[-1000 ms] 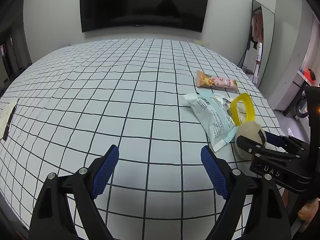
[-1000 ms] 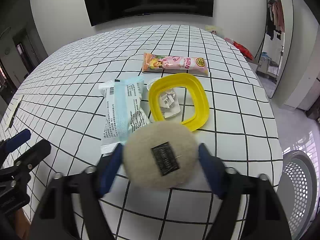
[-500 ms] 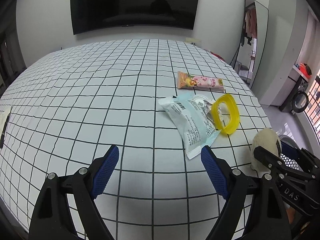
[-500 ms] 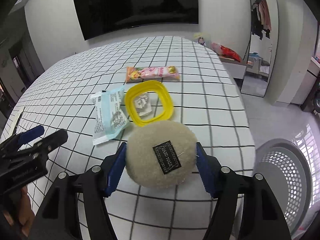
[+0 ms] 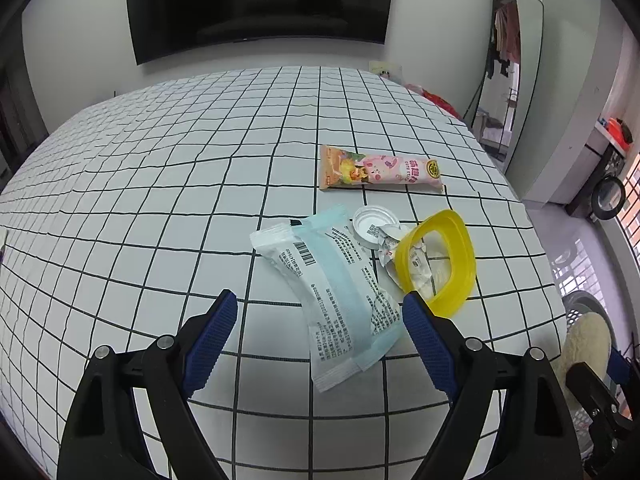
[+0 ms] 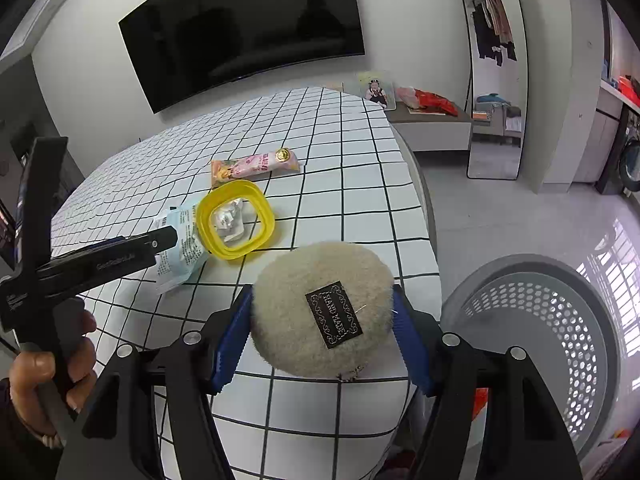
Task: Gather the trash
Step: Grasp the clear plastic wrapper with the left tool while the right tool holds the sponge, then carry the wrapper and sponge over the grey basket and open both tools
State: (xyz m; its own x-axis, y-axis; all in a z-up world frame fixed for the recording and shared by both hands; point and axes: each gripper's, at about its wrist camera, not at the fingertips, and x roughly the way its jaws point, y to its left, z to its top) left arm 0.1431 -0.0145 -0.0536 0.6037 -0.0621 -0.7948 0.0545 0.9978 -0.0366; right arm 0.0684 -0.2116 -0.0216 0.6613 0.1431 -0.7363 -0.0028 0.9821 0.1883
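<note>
One soft, light puff (image 6: 320, 306) sits clamped by its sides in my right gripper (image 6: 322, 336) near the basket (image 6: 532, 276), while my left gripper (image 5: 320, 338) hangs open over the slippery wrapper (image 5: 340, 284).

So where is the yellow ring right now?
The yellow ring lies on the checked table, right of the pale blue packet and below the pink wrapper in the left wrist view.
</note>
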